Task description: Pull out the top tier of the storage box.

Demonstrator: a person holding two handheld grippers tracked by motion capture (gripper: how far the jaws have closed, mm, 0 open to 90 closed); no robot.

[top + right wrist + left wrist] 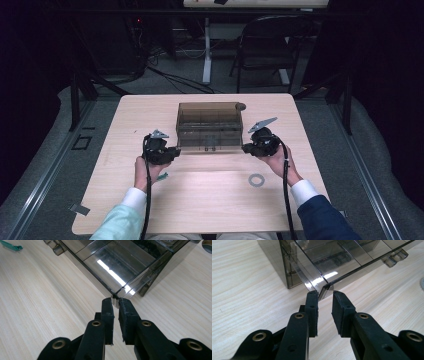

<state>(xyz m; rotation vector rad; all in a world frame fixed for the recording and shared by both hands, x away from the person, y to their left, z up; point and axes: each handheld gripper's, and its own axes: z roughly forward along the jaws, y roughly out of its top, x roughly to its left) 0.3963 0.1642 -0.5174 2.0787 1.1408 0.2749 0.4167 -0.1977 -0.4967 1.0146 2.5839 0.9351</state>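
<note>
High view: smoked drawer organizer (209,125) mid-bench (150,107), drawer pulled out. Left claw (325,293) slightly open at drawer's corner; right claw (115,300) nearly closed, pinching the opposite corner.

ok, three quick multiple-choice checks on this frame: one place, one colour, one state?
1. Where does the grey ring lie?
A on the table
B on the floor
C on the chair

2. What colour is the small piece by the left hand?
A red
B yellow
C green

3. How does the drawer stand?
A fully shut
B pulled partway out
C lifted off the table

Answers: 1 A, the ring lies flat on the bare wood; 2 C, it shows green in the high view; 3 B, its compartments stick out ahead of the housing.
</note>
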